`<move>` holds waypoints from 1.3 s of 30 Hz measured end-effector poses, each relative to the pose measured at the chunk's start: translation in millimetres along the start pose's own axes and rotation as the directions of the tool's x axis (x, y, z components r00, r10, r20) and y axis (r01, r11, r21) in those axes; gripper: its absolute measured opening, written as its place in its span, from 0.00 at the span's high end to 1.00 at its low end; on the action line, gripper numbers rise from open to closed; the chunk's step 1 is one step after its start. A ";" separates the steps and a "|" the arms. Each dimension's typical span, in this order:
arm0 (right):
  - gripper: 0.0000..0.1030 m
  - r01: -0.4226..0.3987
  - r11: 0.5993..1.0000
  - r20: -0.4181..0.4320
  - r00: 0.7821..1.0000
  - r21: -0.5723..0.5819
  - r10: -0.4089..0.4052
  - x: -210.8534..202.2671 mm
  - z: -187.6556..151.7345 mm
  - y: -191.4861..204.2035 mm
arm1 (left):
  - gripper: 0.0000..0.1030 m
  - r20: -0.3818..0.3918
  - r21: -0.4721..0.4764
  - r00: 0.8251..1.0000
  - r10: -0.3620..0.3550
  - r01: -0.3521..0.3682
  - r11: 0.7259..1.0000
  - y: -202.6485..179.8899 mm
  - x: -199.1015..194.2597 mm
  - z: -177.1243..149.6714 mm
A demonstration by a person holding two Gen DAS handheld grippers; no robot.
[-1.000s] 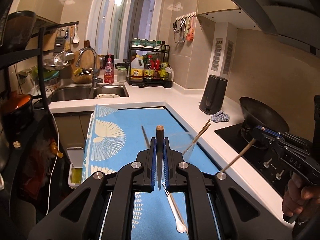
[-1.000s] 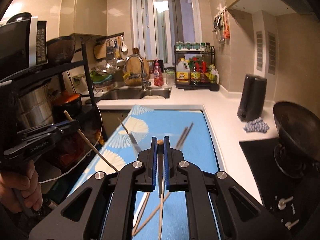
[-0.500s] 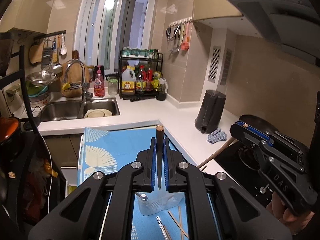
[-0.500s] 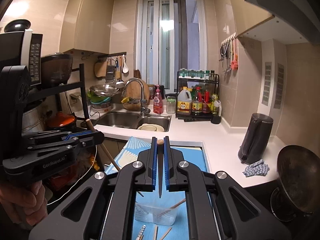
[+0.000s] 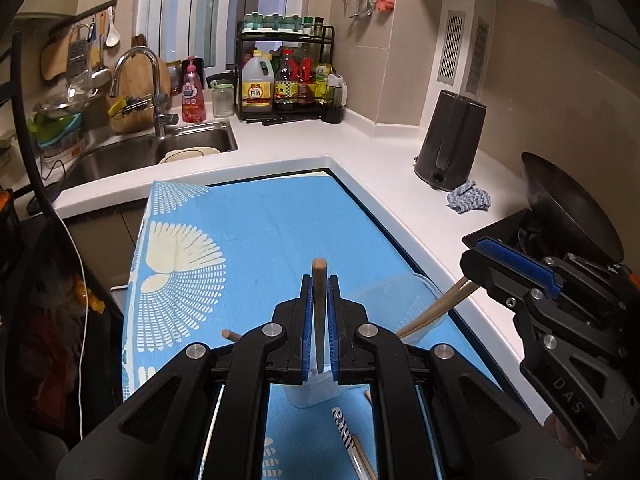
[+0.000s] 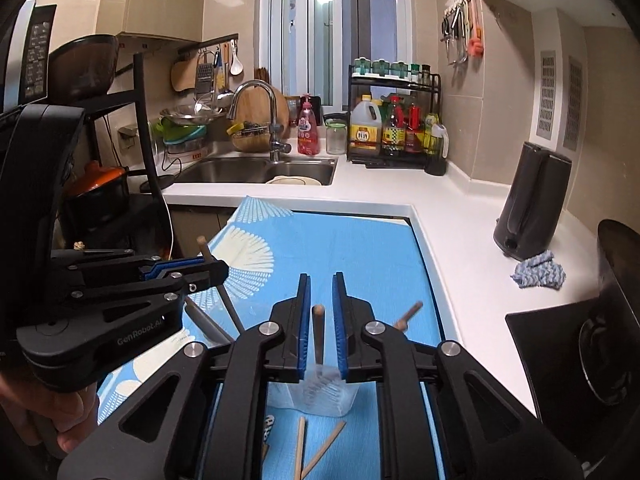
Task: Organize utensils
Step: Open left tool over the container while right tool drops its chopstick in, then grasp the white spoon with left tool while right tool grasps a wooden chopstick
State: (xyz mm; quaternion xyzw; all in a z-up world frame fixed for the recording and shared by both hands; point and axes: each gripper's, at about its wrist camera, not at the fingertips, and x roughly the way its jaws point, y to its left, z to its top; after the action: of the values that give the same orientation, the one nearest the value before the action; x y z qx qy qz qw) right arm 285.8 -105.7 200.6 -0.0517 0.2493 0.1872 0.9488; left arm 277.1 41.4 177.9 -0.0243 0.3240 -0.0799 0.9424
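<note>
Warm, dimmish indoor light falls from overhead, leaving the rack (image 6: pixel 72 184) side at left in deep shadow. The window (image 6: pixel 332 28) is dark with a small reflected glare. Both views are sharp, with strong fisheye bending and black corners at the edges.

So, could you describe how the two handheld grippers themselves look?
Both are black, with angular linkage arms, silver pivot bolts and blue ribbed pads on the fingers. The left gripper bears the marking "GenRobot.AI" on its side; the right gripper shows the letters "DAS". No sleeves are visible.
</note>
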 end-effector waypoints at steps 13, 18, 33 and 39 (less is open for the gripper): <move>0.68 -0.002 1.000 0.183 0.983 0.019 -0.002 -103.6 -11.7 -0.4 | 0.31 0.224 0.005 0.974 0.045 -0.047 0.999 -14.0 -105.6 -22.3; 0.67 -0.022 0.999 0.266 0.964 0.035 0.012 -146.1 -41.8 2.6 | 0.18 0.253 -0.036 0.966 0.057 -0.050 0.998 -10.5 -125.9 -64.0; 0.70 -0.025 0.975 0.098 0.995 0.220 0.004 -132.5 -191.6 -24.7 | 0.28 0.109 -0.139 0.985 0.131 -0.115 0.984 -1.2 -86.4 -224.9; 0.76 -0.062 0.972 -0.072 0.994 0.227 0.080 -94.1 -249.7 -8.6 | 0.58 0.005 -0.207 0.999 0.039 -0.037 0.978 -13.2 -59.4 -272.3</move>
State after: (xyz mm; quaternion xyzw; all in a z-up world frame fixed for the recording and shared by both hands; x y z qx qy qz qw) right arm 99.9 -192.4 29.7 0.0574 0.3089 0.1894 0.9303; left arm 61.8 39.9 0.4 -0.1162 0.3265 -0.0279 0.9376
